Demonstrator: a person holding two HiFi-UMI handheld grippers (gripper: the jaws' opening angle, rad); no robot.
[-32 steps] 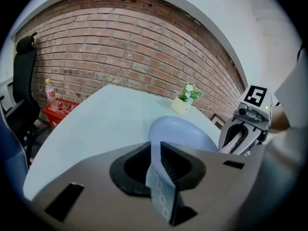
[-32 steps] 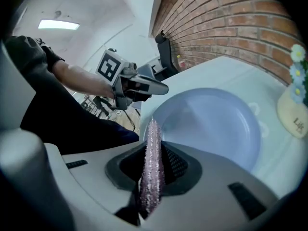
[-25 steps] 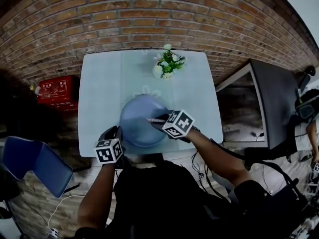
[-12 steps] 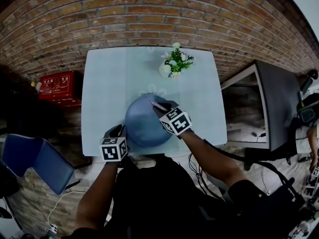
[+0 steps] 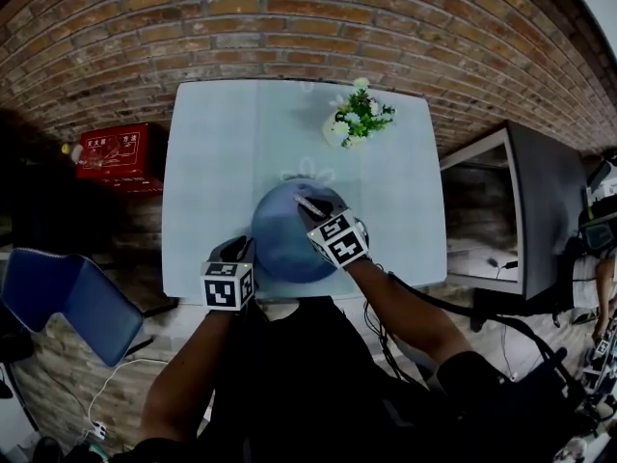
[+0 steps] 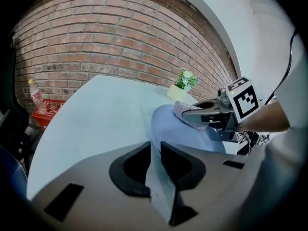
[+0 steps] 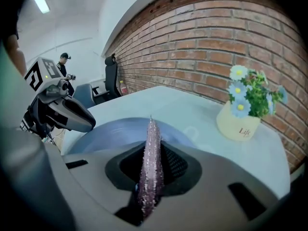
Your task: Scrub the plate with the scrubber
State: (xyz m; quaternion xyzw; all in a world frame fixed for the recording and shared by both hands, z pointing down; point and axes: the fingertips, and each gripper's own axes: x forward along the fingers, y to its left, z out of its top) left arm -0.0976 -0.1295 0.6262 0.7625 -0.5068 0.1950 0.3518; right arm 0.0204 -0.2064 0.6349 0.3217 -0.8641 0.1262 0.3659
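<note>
The left gripper [image 5: 241, 252] bites the plate [image 5: 280, 249] on its left edge, on the side near the person. Its jaws are closed on that edge. The blue plate sits on the pale table [image 5: 207, 162], close to the table's front edge. Over the right half of the plate, the right gripper [image 5: 314, 210] squeezes a thin, sparkly scrubber [image 5: 308, 204]. The scrubber's tip points at the far part of the plate, and I cannot tell if it touches. Past the plate, to the right, stands a small pot of flowers [image 5: 359, 119].

A hard push could make the plate slip out of the left jaws and slide off the table. The thin scrubber could bend or pull loose if it drags. A big swing past the plate could knock over the pot.
</note>
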